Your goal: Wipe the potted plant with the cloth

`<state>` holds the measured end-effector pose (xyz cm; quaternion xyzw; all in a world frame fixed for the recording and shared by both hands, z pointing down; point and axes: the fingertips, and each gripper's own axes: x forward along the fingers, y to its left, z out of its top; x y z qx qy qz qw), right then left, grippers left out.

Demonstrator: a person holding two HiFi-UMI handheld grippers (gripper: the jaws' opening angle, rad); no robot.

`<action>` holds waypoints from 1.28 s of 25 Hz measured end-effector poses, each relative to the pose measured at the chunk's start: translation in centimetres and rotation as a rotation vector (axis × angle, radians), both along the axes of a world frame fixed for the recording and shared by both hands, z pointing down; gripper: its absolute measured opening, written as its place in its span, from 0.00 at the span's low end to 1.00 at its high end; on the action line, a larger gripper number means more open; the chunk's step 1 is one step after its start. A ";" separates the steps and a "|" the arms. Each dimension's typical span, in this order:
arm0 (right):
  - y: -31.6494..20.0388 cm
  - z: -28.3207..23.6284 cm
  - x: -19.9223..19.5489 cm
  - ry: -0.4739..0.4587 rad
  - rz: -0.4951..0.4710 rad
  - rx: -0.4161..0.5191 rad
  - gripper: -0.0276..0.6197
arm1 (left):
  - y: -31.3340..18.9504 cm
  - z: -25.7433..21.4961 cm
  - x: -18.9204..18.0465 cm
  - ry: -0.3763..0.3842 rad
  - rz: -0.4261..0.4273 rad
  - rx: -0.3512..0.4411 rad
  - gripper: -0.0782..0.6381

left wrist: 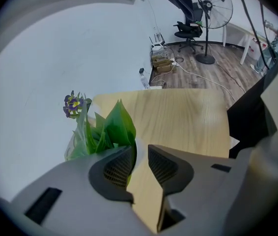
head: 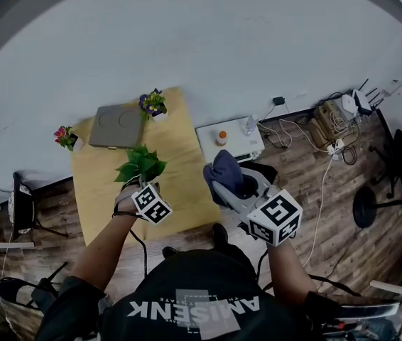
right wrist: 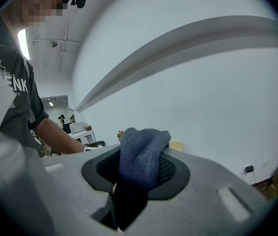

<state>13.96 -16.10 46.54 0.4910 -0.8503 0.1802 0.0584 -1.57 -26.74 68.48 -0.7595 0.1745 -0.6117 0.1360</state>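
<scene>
Left gripper (left wrist: 140, 157) jaws part-open, empty; potted plant (left wrist: 110, 127) leaves beside one jaw (nothing pinched). Right gripper (right wrist: 138, 173) clamps cloth (right wrist: 141, 149).

Office / lab-type workroom, from what I see.
Wood-look floor (head: 329, 212), plain white wall (head: 208, 41), light wood table (head: 180, 162). Far corner: swivel office chair (left wrist: 188, 31) + pedestal fan (left wrist: 213, 11). Router w/ antennas (head: 364, 96), power strip (head: 337, 148) & loose cables (head: 290, 130) along the wall.
</scene>
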 end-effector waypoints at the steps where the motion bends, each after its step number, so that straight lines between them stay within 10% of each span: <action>1: 0.1 -0.1 0.0 -0.002 -0.006 0.004 0.24 | 0.1 -0.4 0.0 0.006 -0.005 0.004 0.25; 10: 0.4 -1.7 -0.8 0.003 -0.071 0.059 0.24 | 1.5 -6.1 0.0 0.154 -0.109 0.048 0.25; 32: -2.0 -10.4 -8.5 0.019 -0.240 0.238 0.24 | 5.8 -29.1 -10.1 1.006 -0.478 0.291 0.22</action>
